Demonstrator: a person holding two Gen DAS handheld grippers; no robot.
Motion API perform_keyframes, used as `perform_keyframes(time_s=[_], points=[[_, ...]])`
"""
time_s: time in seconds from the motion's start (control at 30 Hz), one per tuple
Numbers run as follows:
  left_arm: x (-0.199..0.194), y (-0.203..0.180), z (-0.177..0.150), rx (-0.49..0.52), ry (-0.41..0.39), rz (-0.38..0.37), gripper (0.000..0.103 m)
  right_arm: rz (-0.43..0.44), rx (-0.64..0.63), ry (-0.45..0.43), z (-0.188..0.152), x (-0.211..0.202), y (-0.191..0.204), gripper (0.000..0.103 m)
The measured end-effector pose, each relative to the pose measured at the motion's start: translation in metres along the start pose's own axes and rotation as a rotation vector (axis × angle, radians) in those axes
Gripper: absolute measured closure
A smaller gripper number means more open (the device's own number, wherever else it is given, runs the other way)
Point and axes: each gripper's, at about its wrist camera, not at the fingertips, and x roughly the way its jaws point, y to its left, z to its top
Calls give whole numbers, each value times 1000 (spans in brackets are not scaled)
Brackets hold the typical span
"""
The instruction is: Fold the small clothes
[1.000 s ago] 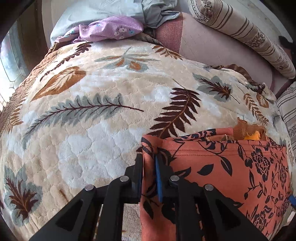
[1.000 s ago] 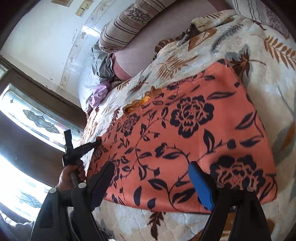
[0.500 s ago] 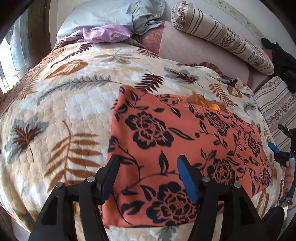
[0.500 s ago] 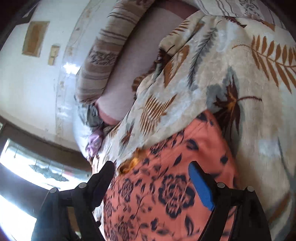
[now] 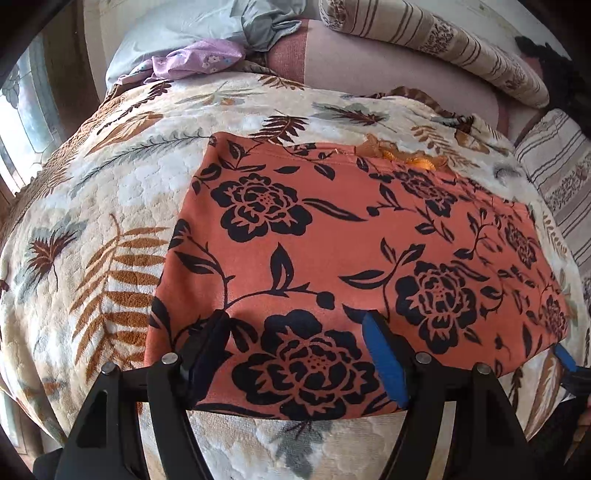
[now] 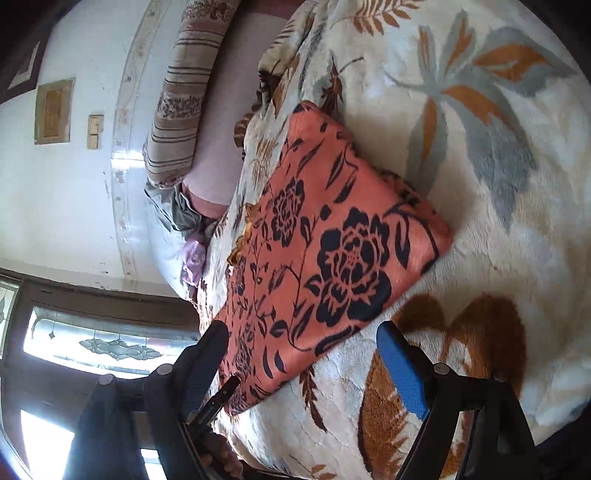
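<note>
Orange floral garment [image 5: 332,258] lay flat as a folded rectangle across the middle of the left wrist view, on the leaf-print blanket [image 5: 92,221]. Near edge sat just above the left gripper [image 5: 295,354]. In the right wrist view the same garment ran as a slanted panel from centre to lower left.

Left gripper: jaws had just been opening, now spread wide. Cloth seen between them but no pad pressed on it; nothing held. Right gripper [image 6: 306,354]: fingers also spread wide, hovering over the lower corner of the garment and bare blanket, holding nothing.

Step, as judged: a fold looked just laid down and released. Next move would call for either a further fold, pinching a short end and carrying it over, or smoothing the panel. A single-layer pinch at an edge would be awkward on the plush blanket; pile could catch in the pads.

Hard to make out:
- Orange-yellow trim [image 5: 406,157] bunched at the far edge of the garment; what part it was, unclear.
- Number of layers in the fold not readable.
- Garment type not certain.
- Lilac cloth [image 5: 199,61] and grey cloth [image 5: 184,29] heaped at upper left, partly overlapped.
- Striped bolster [image 5: 443,44] cut by the upper right rim.
- Person's hand [image 6: 218,458] half hidden behind the right gripper at bottom left.
</note>
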Motion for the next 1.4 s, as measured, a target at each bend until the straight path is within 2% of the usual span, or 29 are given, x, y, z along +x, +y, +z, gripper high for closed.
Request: perform_keyframes(time_s=[0.13,0.3,0.47,0.6,0.9,1.03,1.13,1.2,1.27,1.3,1.33,1.4], points=[[-1,-2,0,-3,11,8,28,-51,28,-23,12,7,-9,18],[2,-6,-1,11,21,17,28,-33,33,-31,18,7,-9,18],[-6,-8,3,16,-18,10,28,-36,13,-29,24,11,-4,18],[24,-6,-3,55,71,69,27,-57,15,-30,26,16,-6,18],[1,-16,10,8,-11,22,26,-134,-56,-18,25,25,6,18],[-7,-38,19,49,-60,2,26,-175,-111,-28,26,24,16,27],[12,-57,17,89,-19,9,26,-182,-81,-24,30,28,10,27],[32,-69,12,139,32,52,26,-172,-56,-23,32,31,5,27],[26,-75,11,157,-2,70,26,-159,-39,-24,35,29,6,27],[19,-76,12,147,-13,37,26,-145,-47,-28,36,27,10,29],[13,-76,14,132,-28,9,26,-147,-67,-35,37,25,15,35],[3,-79,17,128,-76,5,26,-164,-90,-47,39,24,21,35]])
